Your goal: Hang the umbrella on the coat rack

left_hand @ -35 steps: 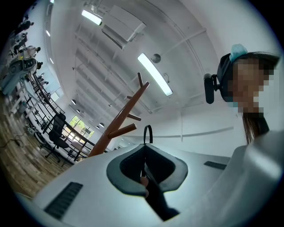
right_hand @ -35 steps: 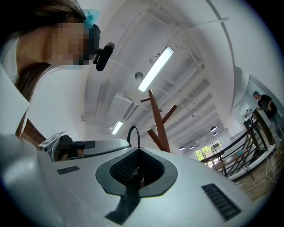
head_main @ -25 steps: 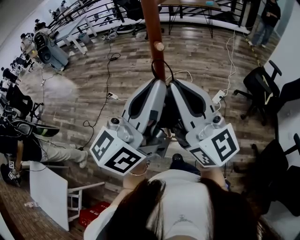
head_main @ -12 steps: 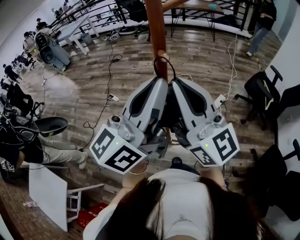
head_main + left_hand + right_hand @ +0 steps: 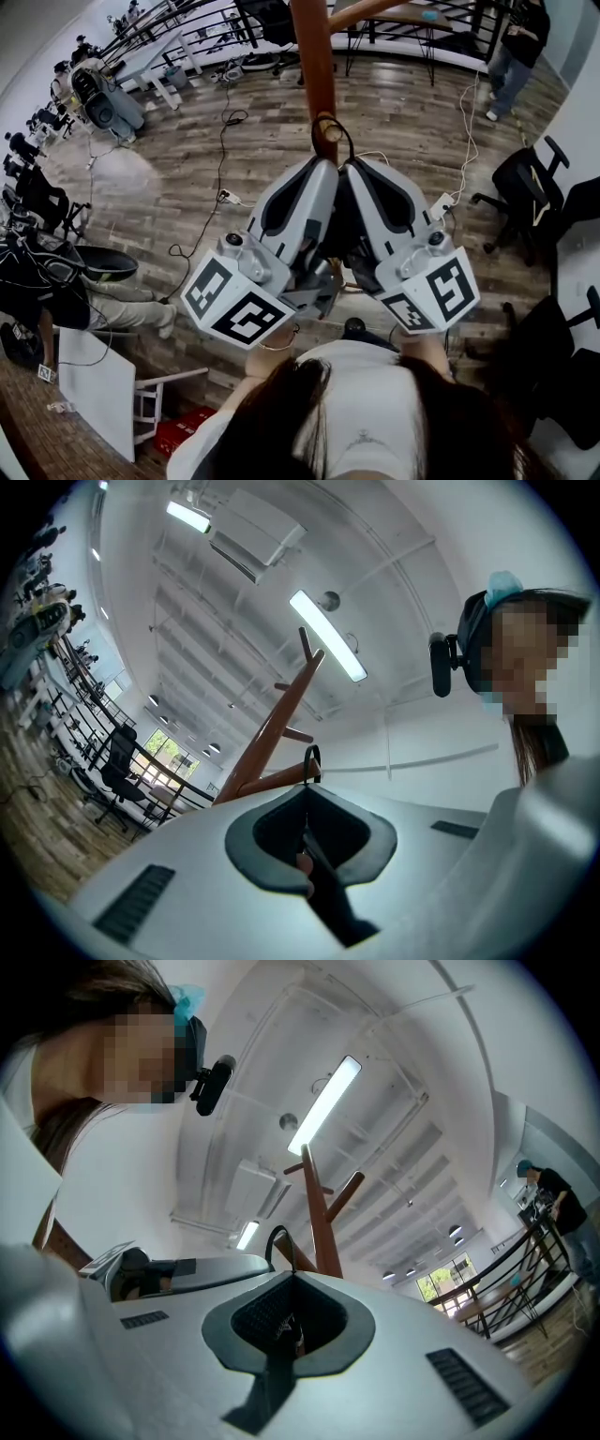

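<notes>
Poking up from between the two grippers, the umbrella's thin black loop (image 5: 329,131) sits right at a peg (image 5: 272,778) of the brown coat rack (image 5: 314,56). I cannot tell if it is over the peg yet. It looks soft, floppy and light, so it is a good spot to hold. The left gripper (image 5: 322,167) and right gripper (image 5: 351,169) are both pinched tight on it, side by side. No boxes or bins show.

Smooth glossy coat rack (image 5: 314,56), wood-plank floor (image 5: 187,178)
</notes>
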Motion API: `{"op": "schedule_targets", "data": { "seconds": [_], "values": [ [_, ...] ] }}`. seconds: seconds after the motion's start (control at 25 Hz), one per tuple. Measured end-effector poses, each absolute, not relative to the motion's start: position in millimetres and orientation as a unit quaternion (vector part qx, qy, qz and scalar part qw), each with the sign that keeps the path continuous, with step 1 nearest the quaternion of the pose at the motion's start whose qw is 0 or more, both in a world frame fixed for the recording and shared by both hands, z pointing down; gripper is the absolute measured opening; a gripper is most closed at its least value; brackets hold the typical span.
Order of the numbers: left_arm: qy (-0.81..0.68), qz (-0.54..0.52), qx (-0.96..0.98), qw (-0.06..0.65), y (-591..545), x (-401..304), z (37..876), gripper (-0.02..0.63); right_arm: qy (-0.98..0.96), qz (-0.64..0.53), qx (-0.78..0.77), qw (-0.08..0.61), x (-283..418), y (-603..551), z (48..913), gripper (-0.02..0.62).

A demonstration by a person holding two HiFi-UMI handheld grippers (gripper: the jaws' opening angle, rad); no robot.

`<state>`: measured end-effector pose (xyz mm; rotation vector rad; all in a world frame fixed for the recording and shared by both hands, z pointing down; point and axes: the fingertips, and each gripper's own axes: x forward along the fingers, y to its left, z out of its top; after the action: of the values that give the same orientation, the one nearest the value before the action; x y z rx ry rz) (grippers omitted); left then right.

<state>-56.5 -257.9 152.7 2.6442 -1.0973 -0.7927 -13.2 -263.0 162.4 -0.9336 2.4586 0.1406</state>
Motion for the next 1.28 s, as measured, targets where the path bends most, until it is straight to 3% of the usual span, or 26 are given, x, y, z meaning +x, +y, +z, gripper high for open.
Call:
{"op": "schedule_targets", "data": {
  "seconds": [1.28],
  "values": [
    [-0.389,-0.245,0.879,0.123,-282.3,-64.5,186.6,0.012,0.906,0.011,-0.355,0.231,-24.7,-288.6,197.0,0.037]
  ]
}}
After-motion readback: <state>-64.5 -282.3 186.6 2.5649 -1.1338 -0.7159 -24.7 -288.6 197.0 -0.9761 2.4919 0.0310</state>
